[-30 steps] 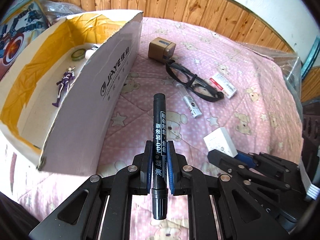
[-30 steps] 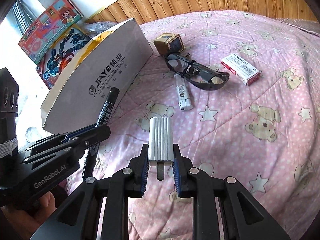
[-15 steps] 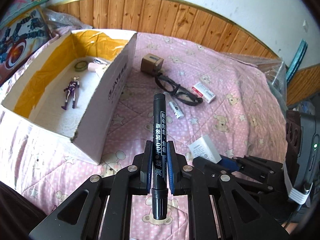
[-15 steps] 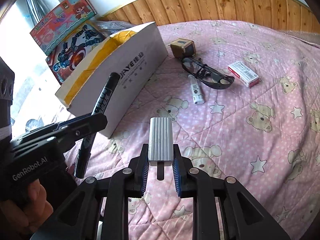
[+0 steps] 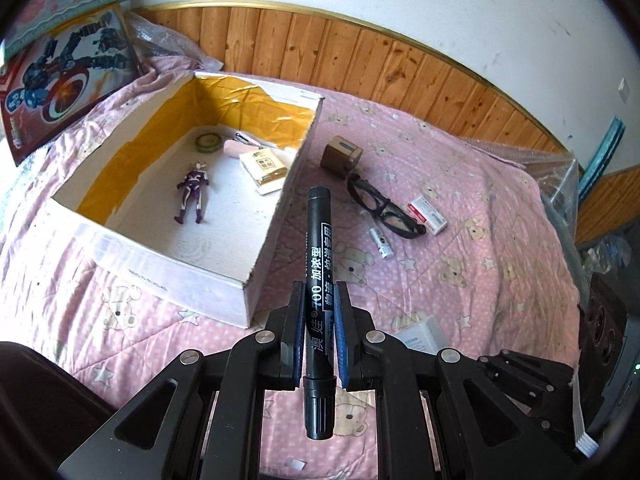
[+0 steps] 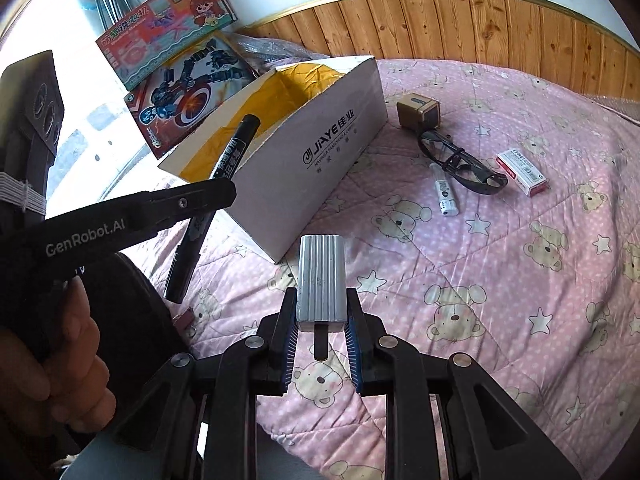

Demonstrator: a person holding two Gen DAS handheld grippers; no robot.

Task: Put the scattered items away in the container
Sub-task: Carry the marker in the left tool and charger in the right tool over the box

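Bedspread (image 5: 460, 216): pink, printed with bears and stars; it lay under everything.
Cardboard box (image 5: 276, 216): the landmark, open-topped, white outside, yellow lining on its inner walls, resting on the bedspread.
Box contents: a purple figure (image 5: 193, 191), a tape roll (image 5: 207, 142) and a small tan packet (image 5: 264, 165) lay on its floor.
Left gripper (image 5: 320, 316): stood before the box's near corner, fingers clamped on a black marker (image 5: 318, 276) whose tip reached toward the box's right wall.
Right gripper (image 6: 322, 316): stood off the box's printed side, fingers pressed against a ribbed silver block (image 6: 321, 280) held above the bedspread.
Glasses (image 5: 382, 208): black-framed, lay on the bedspread well to the right of the box.
Brown cube (image 5: 341, 156): sat just beside the box's right wall, nearest of the loose things.
Red-and-white carton (image 5: 428, 214): lay beyond the glasses, farthest from the box.
White tube (image 5: 381, 237): lay just beside the glasses, on the side nearer the box.
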